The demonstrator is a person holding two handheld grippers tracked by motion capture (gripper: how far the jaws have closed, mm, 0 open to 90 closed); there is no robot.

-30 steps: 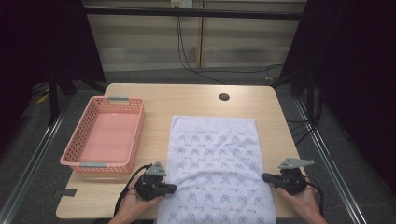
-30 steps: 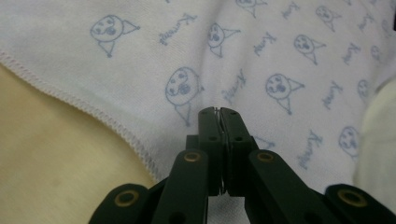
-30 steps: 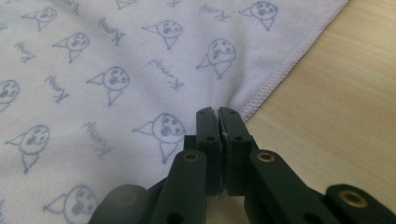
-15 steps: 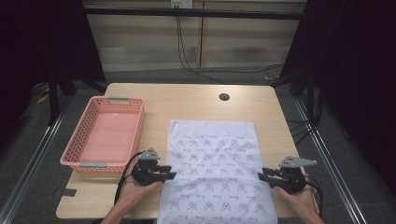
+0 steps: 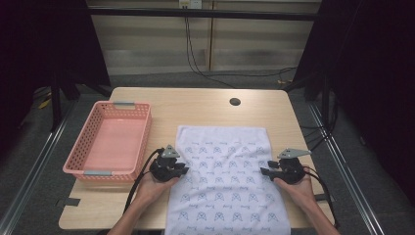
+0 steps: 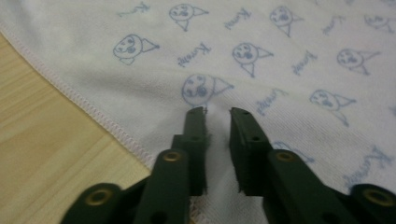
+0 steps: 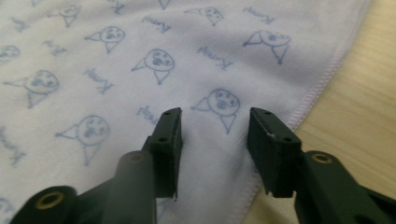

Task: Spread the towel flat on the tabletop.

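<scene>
A white towel (image 5: pixel 225 176) with a blue cartoon print lies flat on the wooden table (image 5: pixel 205 105), its near end hanging over the front edge. My left gripper (image 5: pixel 182 169) rests at the towel's left edge, pointing inward. In the left gripper view its jaws (image 6: pixel 217 112) stand a narrow gap apart just above the cloth (image 6: pixel 261 56); they have just been closing, with nothing pinched between them. My right gripper (image 5: pixel 266 171) is at the towel's right edge. Its jaws (image 7: pixel 215 116) stand wide over the cloth (image 7: pixel 116 56) beside the hem; they have just been opening.
A pink plastic basket (image 5: pixel 88 129) sits empty on the table's left side, close to my left hand. A round cable hole (image 5: pixel 235 102) is near the table's far edge. Bare wood runs along both sides of the towel and beyond its far end.
Both hands have moved away from the person along the towel's side edges. The right gripper has also come inward onto the cloth.
</scene>
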